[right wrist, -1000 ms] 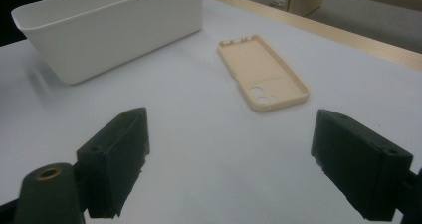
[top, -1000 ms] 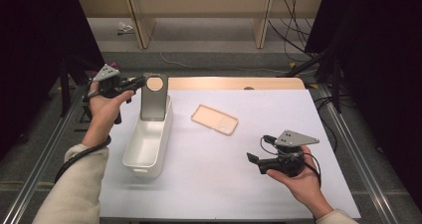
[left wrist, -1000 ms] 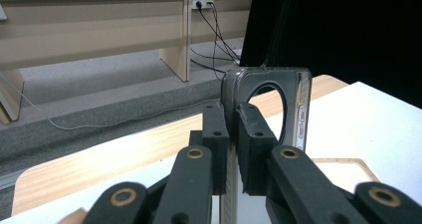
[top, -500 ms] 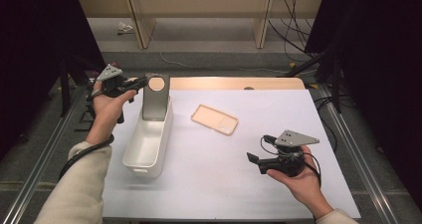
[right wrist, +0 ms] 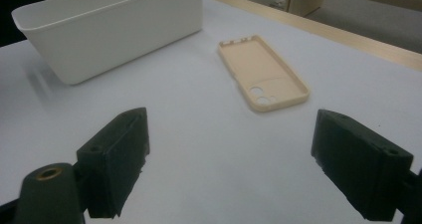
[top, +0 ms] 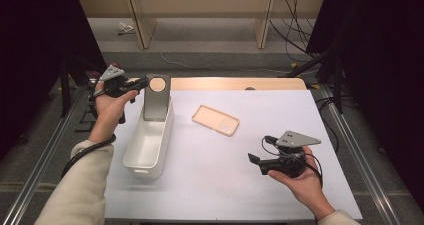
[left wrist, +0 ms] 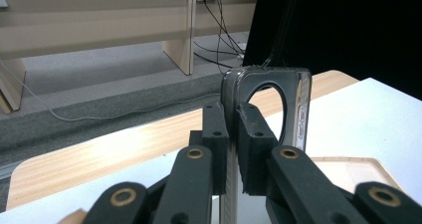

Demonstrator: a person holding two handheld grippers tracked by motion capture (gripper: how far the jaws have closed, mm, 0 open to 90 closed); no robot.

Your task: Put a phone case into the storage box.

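Little has shifted since the earlier frame. The left gripper (left wrist: pixel 231 149) stays clamped on the grey phone case (top: pixel 156 97), upright over the white bin's (top: pixel 150 145) far end; lowering comes next. The right gripper (right wrist: pixel 244 157) gapes empty, the beige case (right wrist: pixel 262 77) lying ahead.

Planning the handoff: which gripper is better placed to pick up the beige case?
Right. The right gripper is open and faces the beige case; the left gripper is shut on the grey case.
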